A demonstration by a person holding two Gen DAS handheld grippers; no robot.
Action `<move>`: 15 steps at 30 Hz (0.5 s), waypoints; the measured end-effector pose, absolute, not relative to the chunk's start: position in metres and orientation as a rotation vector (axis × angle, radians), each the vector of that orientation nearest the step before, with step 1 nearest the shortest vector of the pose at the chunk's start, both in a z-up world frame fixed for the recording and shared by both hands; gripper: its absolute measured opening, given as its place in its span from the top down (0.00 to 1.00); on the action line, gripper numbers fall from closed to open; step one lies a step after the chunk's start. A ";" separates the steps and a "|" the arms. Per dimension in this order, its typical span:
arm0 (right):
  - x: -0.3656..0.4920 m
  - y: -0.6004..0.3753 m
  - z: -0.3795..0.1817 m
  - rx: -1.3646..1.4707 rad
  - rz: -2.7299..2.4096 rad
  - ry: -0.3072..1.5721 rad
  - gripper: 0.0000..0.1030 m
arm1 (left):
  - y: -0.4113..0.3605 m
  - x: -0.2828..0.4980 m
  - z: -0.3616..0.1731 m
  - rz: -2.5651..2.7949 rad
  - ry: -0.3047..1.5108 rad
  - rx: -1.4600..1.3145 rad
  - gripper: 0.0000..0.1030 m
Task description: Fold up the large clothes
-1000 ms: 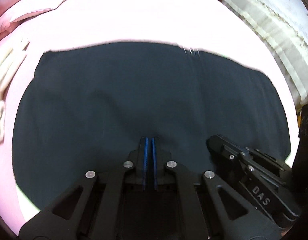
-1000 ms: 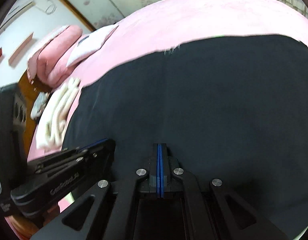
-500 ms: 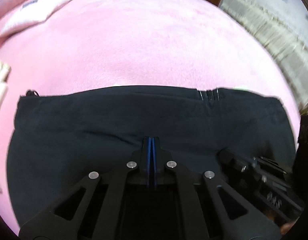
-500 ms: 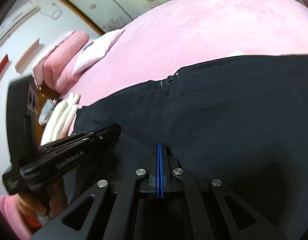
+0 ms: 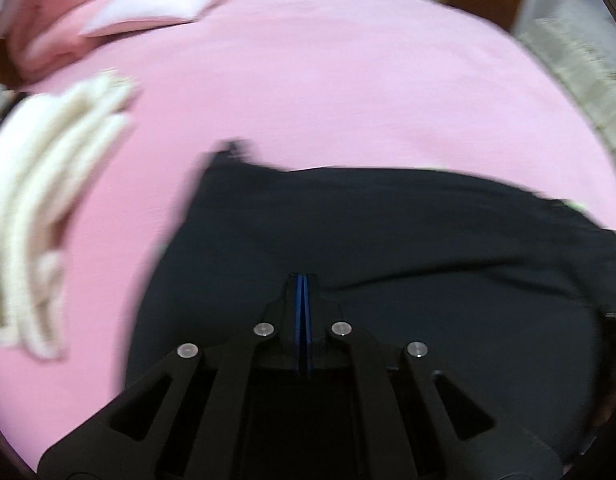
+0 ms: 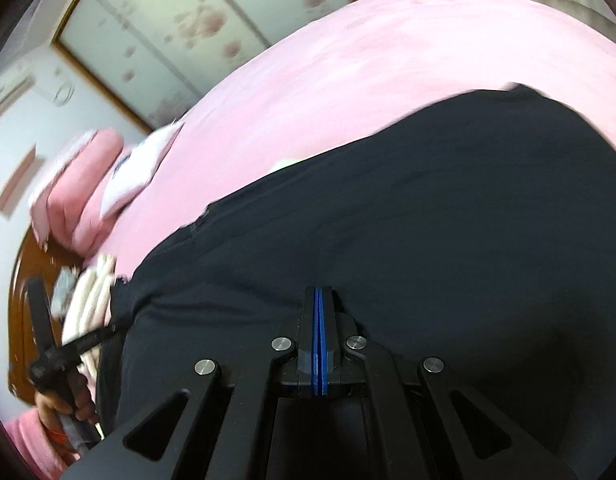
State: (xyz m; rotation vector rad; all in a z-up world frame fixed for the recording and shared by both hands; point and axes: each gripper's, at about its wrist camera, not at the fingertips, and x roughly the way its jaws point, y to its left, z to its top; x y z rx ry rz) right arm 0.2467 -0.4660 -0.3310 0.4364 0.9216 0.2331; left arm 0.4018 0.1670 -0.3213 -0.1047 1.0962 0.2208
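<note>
Item: black garment [image 5: 388, 248], large, of thin woven cloth; lies on the pink bed [image 5: 348, 80], toward its near edge, spread wide with shallow creases.

Left claw [image 5: 303, 280]: blades pressed together, tips sunk against the black cloth. A crease runs off from the tips, which suggests a pinch of fabric, though dark on dark leaves this unsure.

Right claw [image 6: 319, 292]: blades likewise fully together over the same garment; whether a fold is caught between them cannot be told.

Also on the bed: cream folded knit [image 5: 47, 200] at the left edge, well apart from the garment; pink pillows [image 5: 47, 28] at the far left corner.

Handling, as judged: soft, limp, light; will drape and sag between two holds, and may slide on the plush cover. No stiffness to lean on. Best taken at hem or seamed corners, such as the stitched corner [image 5: 231, 148], both claws well apart so the edge stays taut.
</note>
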 end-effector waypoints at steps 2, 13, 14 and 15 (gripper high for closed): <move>0.238 -0.494 -0.328 0.390 0.180 0.915 1.00 | 0.191 0.395 -0.323 0.306 1.119 -0.117 0.97; 0.218 -0.630 -0.299 0.254 -0.160 0.941 1.00 | 0.256 0.315 -0.312 0.581 1.268 -0.276 0.93; 0.217 -0.641 -0.291 0.252 -0.162 0.949 1.00 | 0.258 0.302 -0.309 0.586 1.268 -0.322 0.93; 0.216 -0.646 -0.283 0.244 -0.141 0.953 1.00 | 0.257 0.288 -0.305 0.594 1.263 -0.356 0.93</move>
